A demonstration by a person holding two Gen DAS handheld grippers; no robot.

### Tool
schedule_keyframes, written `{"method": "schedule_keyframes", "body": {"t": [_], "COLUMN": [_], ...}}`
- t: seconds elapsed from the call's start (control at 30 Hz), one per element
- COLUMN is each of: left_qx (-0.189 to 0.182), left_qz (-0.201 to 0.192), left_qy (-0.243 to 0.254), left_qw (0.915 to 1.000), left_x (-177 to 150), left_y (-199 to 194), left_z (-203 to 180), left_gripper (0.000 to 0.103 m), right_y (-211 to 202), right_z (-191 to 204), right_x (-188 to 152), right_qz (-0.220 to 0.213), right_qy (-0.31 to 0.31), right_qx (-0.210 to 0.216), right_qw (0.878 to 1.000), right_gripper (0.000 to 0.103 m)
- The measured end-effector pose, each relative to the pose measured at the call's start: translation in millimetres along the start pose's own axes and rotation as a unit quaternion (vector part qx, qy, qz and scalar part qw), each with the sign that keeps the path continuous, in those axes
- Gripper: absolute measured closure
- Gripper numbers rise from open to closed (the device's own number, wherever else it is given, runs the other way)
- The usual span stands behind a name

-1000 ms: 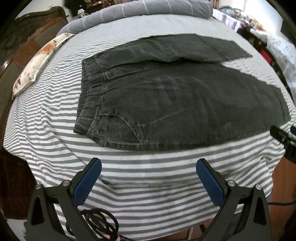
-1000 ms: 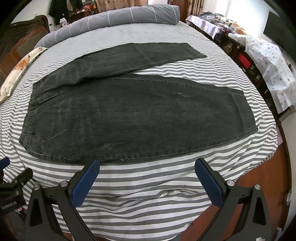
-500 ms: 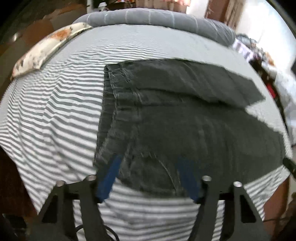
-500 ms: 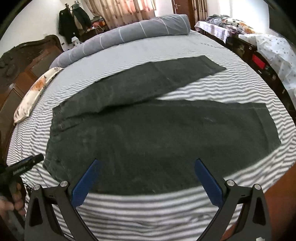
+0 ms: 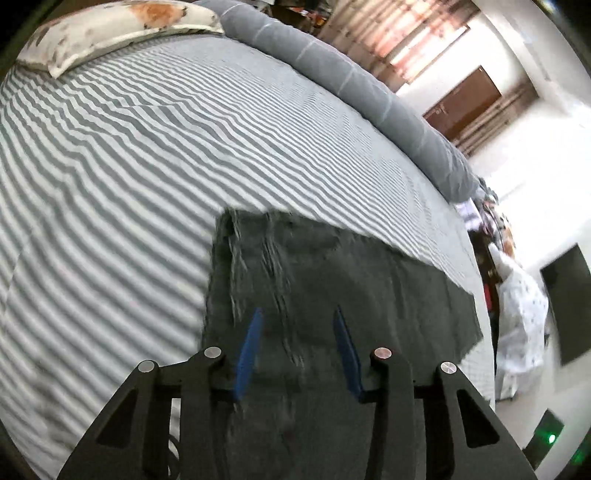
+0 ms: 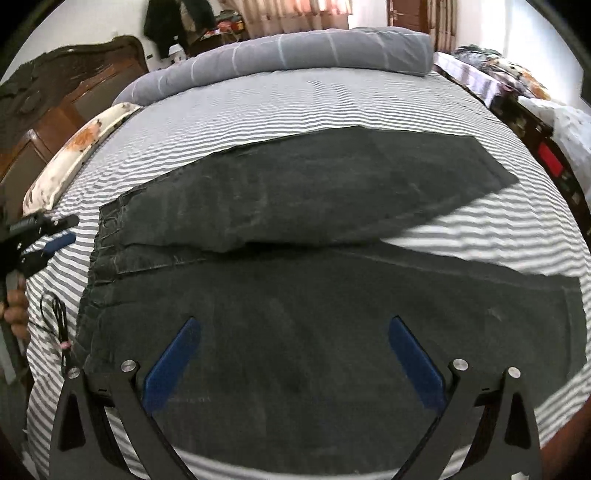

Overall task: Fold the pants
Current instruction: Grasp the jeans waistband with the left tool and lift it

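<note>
striped bed (image 6: 332, 96), blurred pants (image 5: 332, 295) waistband under closing left tongs (image 5: 297, 334)

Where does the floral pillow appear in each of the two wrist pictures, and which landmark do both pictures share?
Left wrist view: the floral pillow lies at the top left, on the striped bedsheet.
Right wrist view: the floral pillow lies at the left edge, beside the dark wooden headboard.
Shared landmark: the rolled grey duvet along the far side of the bed.
</note>
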State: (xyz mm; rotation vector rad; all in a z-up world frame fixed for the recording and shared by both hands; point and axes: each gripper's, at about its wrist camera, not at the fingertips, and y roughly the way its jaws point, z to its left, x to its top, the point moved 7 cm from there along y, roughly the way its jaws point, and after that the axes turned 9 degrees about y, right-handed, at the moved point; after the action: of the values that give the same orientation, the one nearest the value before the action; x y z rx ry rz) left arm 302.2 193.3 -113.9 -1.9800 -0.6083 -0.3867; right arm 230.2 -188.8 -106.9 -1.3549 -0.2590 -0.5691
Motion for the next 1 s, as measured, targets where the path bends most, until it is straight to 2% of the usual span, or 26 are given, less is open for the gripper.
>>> {"method": "schedule_keyframes", "body": {"t": [0.27,0.53,0.7,0.87,1.0], "left_qx": [0.001,-0.006,-0.034,-0.033,-0.036], "left_qz": [0.018,0.027,0.035,0.063,0.059], "left_qy": [-0.028,-0.048,-0.076,-0.083,-0.104], "left_qw": [0.9994,0.9985,0.9959,0.994,0.9922], "left_x": [27.2,39.3,45.1,32.2,20.3], "left_y": [48.4,71.7,68.8,61.0,49.7], "left_z": [28.4,46.7,56.4,62.0,67.0], "left_gripper": [0.071,0.071,0.071,0.071,0.071], "right_y": [45.5,71.9,80.8,85.0,87.1], "right_z": [21.0,28.7,32.0,35.5,35.0], "right_x": [25.3,57.8,73.1,77.2,73.4], "right_qz": [0.015,0.007,0.005,0.005,0.008], "right_qy": [-0.025,-0.045,-0.052,-0.054,-0.047], "right_qx": [-0.003,-0.014,-0.017,-0.012,-0.006], "right_qw": [1.0,0.999,0.998,0.998,0.999], "right_gripper": [0.002,0.003,0.003,0.003,0.003]}}
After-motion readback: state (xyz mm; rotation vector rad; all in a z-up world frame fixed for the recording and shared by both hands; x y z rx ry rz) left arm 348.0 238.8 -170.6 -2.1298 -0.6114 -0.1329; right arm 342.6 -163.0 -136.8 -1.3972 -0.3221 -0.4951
